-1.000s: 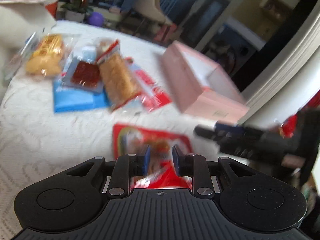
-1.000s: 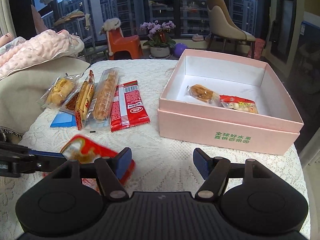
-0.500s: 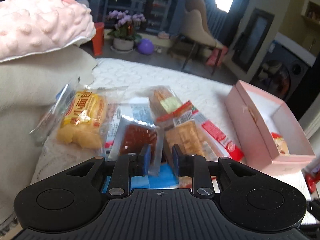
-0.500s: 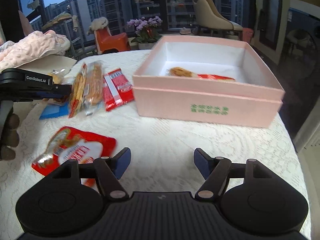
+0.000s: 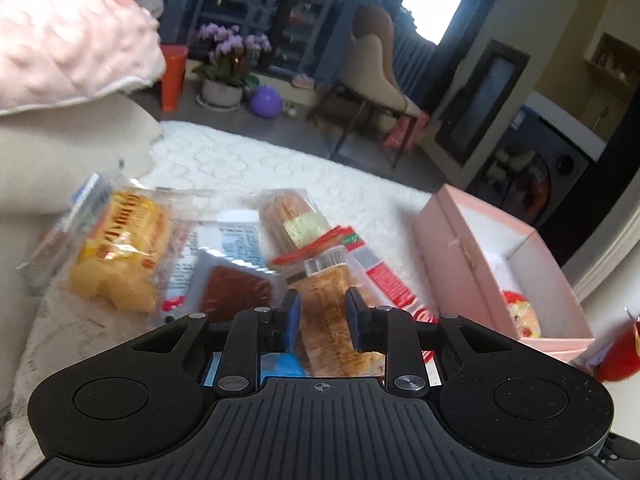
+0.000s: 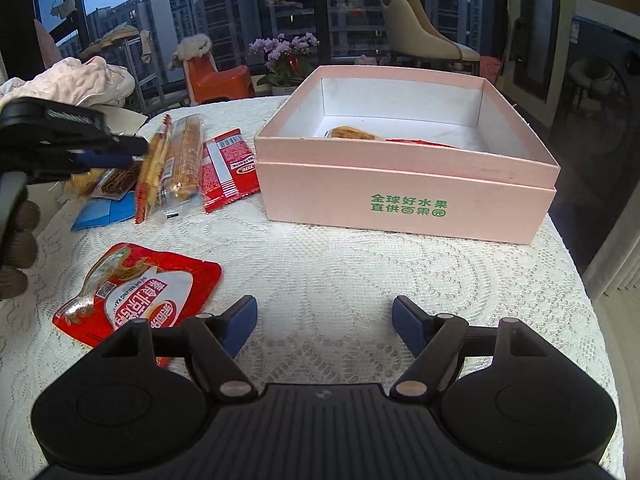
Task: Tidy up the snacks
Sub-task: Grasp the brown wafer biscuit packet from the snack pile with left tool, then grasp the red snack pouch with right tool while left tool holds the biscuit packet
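A red pouch (image 6: 136, 292) lies flat on the lace tablecloth, left of my right gripper (image 6: 325, 320). Its jaws are opening, with only cloth between them. The pink box (image 6: 404, 176) stands ahead, holding a pastry (image 6: 352, 133) and a red pack (image 6: 416, 143). My left gripper (image 5: 322, 316) hovers over the snack pile, nearly shut and holding nothing. Behind its narrow gap lies a long biscuit pack (image 5: 328, 312). Left of that lie a dark red pack (image 5: 234, 286) and a yellow cake pack (image 5: 120, 248). The right wrist view shows the left gripper (image 6: 138, 148) above the pile.
A red-and-white sachet (image 6: 228, 168) and a blue pack (image 6: 108, 210) lie in the pile. A gloved hand (image 6: 16, 248) holds the left gripper. A pink blanket (image 5: 60, 40) drapes a beige chair back at the table's left. The table edge curves down on the right.
My left gripper swung from above the red pouch over to the snack pile at the left. The pouch now lies still on the cloth. My right gripper's jaws have widened.
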`<state>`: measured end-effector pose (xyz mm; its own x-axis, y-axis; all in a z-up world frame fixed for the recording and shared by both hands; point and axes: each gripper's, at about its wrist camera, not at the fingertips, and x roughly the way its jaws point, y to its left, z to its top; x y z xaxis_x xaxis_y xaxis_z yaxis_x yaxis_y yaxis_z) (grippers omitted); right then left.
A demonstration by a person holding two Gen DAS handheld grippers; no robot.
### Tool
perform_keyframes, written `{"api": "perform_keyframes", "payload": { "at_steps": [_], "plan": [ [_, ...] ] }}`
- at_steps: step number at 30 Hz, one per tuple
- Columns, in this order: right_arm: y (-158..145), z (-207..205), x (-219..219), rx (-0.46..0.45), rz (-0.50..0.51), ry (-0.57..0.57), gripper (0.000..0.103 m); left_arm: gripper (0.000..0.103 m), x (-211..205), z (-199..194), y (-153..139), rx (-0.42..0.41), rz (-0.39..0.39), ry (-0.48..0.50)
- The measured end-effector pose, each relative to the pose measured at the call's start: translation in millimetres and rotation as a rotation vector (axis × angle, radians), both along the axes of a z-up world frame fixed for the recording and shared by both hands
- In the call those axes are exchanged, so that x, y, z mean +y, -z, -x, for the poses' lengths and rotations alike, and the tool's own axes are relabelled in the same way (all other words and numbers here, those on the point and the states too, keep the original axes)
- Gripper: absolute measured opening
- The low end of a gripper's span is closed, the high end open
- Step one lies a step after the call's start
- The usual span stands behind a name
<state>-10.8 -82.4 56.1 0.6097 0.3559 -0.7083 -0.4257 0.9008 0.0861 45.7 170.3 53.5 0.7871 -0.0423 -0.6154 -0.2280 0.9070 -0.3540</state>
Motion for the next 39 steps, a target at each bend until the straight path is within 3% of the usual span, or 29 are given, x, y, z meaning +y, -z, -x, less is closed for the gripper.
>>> {"api": "perform_keyframes", "payload": {
  "at_steps": [4, 9, 13, 17, 21, 28, 30, 34, 39],
  "plan": [
    [1.3, 2.5, 1.9, -0.010, 0.010, -0.004, 0.079, 0.032, -3.0, -9.3, 6.3, 0.000, -0.006, 0.005],
    [2.5, 7.4, 5.6, -0.030, 0.032, -0.018, 0.081, 0.053, -0.7, -20.5, 20.0, 0.054, 0.016, 0.027],
    [-5.6, 7.4, 6.3, -0.008, -0.027, -0.057, 0.081, 0.049, 4.1, -20.8, 24.7, 0.050, 0.040, 0.065],
    [-19.5, 14.6, 21.8, -0.035, -0.021, -0.149, 0.081, 0.040, 6.7, -6.1, 23.2, 0.051, 0.107, 0.165],
    [-28.9, 25.6, 40.8, -0.048, -0.018, -0.252, 0.081, 0.039, -0.8, 26.0, 16.8, 0.056, 0.012, 0.211],
    [-18.8, 26.3, 99.0, -0.021, 0.037, -0.447, 0.082, 0.039, 7.5, 56.7, 4.8, 0.050, 0.020, 0.198],
    [-10.0, 18.5, 109.8, -0.027, 0.040, -0.445, 0.091, 0.039, 7.5, 59.3, 1.1, 0.048, 0.003, 0.182],
    [-5.1, -3.7, 104.0, 0.021, -0.014, -0.368, 0.091, 0.040, 3.1, 63.2, -3.9, 0.062, -0.050, 0.173],
    [-7.7, -8.5, 69.5, 0.005, -0.016, -0.225, 0.092, 0.040, 0.2, 65.1, -0.2, 0.076, -0.041, 0.185]
  ]
}}
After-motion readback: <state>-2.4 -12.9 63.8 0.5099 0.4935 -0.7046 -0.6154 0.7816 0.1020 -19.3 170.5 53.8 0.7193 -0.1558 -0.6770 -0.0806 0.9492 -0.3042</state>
